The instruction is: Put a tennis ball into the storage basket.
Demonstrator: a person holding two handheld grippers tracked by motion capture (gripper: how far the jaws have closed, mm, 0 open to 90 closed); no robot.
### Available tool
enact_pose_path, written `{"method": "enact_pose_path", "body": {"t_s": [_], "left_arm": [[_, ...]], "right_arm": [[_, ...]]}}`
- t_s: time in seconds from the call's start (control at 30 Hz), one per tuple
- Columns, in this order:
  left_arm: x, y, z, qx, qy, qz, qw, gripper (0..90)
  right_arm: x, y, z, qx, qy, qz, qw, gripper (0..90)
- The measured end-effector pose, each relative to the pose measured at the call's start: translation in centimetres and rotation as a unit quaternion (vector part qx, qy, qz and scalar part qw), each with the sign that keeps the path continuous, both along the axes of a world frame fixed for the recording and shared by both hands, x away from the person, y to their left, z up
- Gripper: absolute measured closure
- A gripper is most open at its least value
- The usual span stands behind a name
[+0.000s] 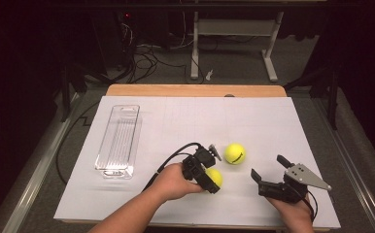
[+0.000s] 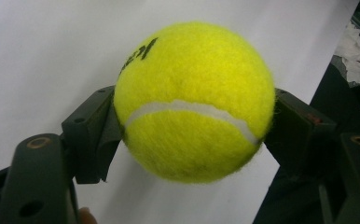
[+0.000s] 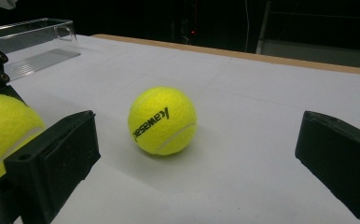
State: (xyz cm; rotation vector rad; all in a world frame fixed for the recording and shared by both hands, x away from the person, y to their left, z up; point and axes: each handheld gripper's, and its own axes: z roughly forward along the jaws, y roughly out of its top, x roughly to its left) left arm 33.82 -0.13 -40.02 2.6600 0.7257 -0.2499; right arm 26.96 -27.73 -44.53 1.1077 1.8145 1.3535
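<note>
Left gripper (image 1: pixel 213 180) is clenched on a tennis ball (image 2: pixel 194 100), pads pressing its two sides near the front of the table (image 1: pixel 273 126); keep that squeeze even so the felt doesn't roll out as you carry it, presumably toward the clear bin (image 1: pixel 119 141) at far left. Right gripper (image 1: pixel 268 167) sits with jaws spread wide and empty. The second ball (image 1: pixel 234 153) rests loose just ahead of it, so steer your left arm clear of it.

Wooden table (image 1: pixel 195 90) covered by a white paper sheet (image 1: pixel 253 121), a yellow felt tennis ball (image 1: pixel 234 153) resting right of a clear ribbed plastic tray (image 1: pixel 118 141)
</note>
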Motion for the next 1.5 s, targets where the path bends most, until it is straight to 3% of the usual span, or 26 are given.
{"method": "enact_pose_path", "body": {"t_s": [0.2, 0.47, 0.87, 1.0, 1.13, 1.5], "left_arm": [[0.0, 1.7, 0.5, 0.009, 0.013, 0.014, 0.9998, 26.3], [-0.1, 3.9, 1.3, 0.017, 0.009, 0.033, 0.9993, 26.2], [-0.1, 7.5, 2.4, 0.028, 0.017, 0.055, 0.9979, 26.2], [-0.3, 8.4, 2.7, 0.037, 0.015, 0.059, 0.9974, 26.2], [-0.2, 9.3, 2.7, 0.046, 0.029, 0.062, 0.9966, 26.2], [-0.2, 11.3, 3.1, 0.073, 0.034, 0.072, 0.9942, 26.3]], "right_arm": [[0.0, 0.0, 0.0, 0.0, -0.002, -0.001, 1.0, 0.3], [-0.1, 0.0, 0.1, 0.0, -0.003, -0.001, 1.0, 0.3], [-0.1, 0.1, 0.1, -0.001, -0.001, 0.0, 1.0, 0.3], [-0.1, 0.1, 0.1, -0.005, -0.003, 0.001, 1.0, 0.3], [-0.1, 0.2, 0.0, -0.004, -0.001, 0.001, 1.0, 0.3], [-0.1, 0.2, 0.0, -0.003, -0.001, 0.0, 1.0, 0.3]]}}
